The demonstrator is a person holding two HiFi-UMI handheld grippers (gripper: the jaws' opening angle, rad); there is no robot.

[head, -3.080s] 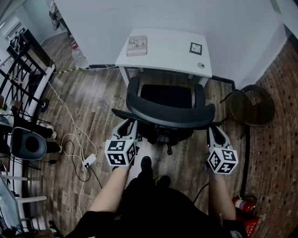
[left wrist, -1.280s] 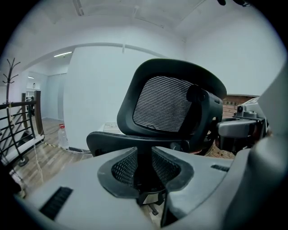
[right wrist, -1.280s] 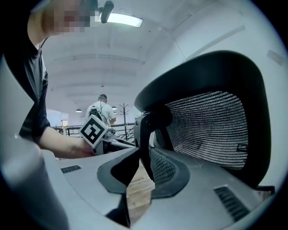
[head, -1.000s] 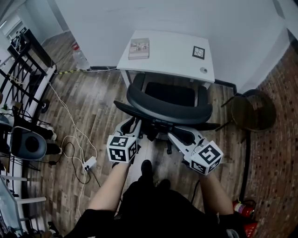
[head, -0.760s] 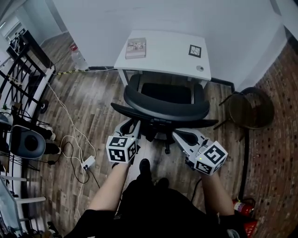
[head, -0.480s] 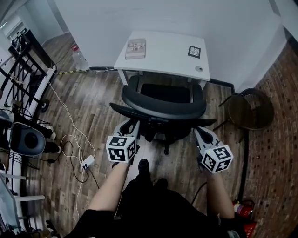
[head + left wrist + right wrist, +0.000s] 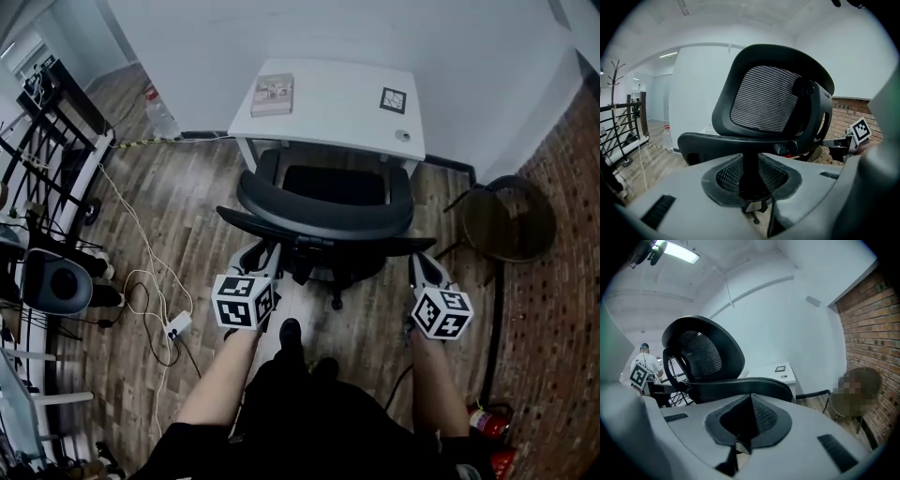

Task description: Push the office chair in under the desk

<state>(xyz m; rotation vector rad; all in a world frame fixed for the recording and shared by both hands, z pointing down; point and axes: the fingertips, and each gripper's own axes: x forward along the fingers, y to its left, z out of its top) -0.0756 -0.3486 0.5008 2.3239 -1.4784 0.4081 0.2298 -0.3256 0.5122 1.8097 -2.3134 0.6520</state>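
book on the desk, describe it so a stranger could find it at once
Find the white desk against the wall, with the black chair in front of it. The book lies flat at the top's left end. It is larger and tan, unlike the black-bordered square and the small round disc at the right end.
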